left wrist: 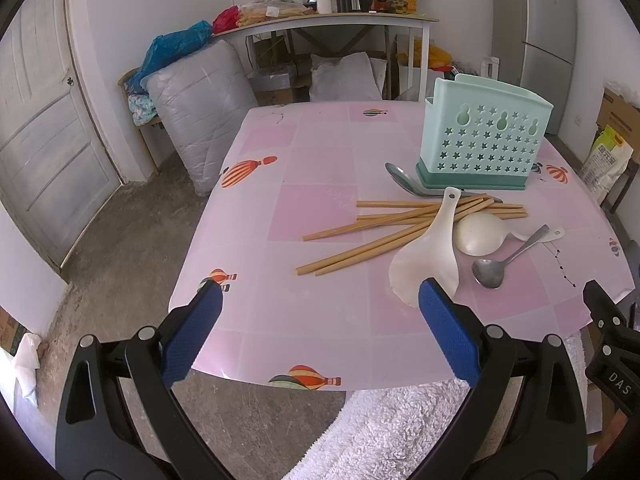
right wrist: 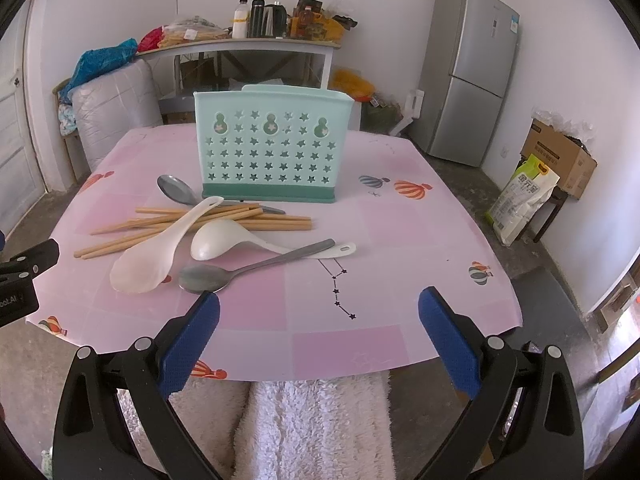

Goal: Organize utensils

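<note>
A mint-green utensil holder with star holes stands upright on the pink table. In front of it lie several wooden chopsticks, a white rice paddle, a white ladle, a metal spoon and a second metal spoon by the holder's base. My left gripper is open above the table's near edge, its right finger just before the paddle. My right gripper is open, its left finger near the metal spoon's bowl. Neither holds anything.
A white fluffy sleeve shows below both grippers. Behind the table are a wrapped grey bundle, a cluttered side table, and a fridge. A cardboard box and a sack stand at the right.
</note>
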{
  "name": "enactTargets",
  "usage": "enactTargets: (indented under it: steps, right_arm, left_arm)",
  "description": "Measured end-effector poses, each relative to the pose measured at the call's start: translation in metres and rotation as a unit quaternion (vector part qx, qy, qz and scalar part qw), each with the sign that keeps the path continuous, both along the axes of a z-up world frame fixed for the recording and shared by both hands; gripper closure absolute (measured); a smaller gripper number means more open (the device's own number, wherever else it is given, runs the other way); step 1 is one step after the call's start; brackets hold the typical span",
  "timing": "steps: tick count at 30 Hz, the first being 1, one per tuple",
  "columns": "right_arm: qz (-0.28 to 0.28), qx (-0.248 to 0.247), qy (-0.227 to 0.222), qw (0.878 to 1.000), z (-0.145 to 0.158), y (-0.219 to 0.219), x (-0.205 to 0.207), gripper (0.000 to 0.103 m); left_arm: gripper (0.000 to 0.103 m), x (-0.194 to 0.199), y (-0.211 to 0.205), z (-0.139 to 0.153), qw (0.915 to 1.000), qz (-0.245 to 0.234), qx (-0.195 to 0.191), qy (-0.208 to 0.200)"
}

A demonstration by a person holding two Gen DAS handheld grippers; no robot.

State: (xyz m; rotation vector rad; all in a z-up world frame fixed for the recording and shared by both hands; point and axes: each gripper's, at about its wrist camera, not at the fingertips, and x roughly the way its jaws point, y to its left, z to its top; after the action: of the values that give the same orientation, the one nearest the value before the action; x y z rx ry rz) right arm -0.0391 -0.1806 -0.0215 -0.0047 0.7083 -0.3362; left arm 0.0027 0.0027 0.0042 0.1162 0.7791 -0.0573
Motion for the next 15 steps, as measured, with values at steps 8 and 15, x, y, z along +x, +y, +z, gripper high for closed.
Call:
enactTargets:
  steps: [8,15]
  right_arm:
    - [0.000,-0.001,0.000,1.000,-0.0002,0.0007,0.0000,0.006]
    - [0.000,-0.001,0.001,1.000,0.0010,-0.0015,-0.0013,0.006]
  left_arm:
    - [0.008,-0.0001,-0.0001,-0.0001,1.0000,0.000,0.000,0.000]
    - [0.008,-0.0005,-0.0007,-0.0005,1.0000,0.000,0.000,0.000]
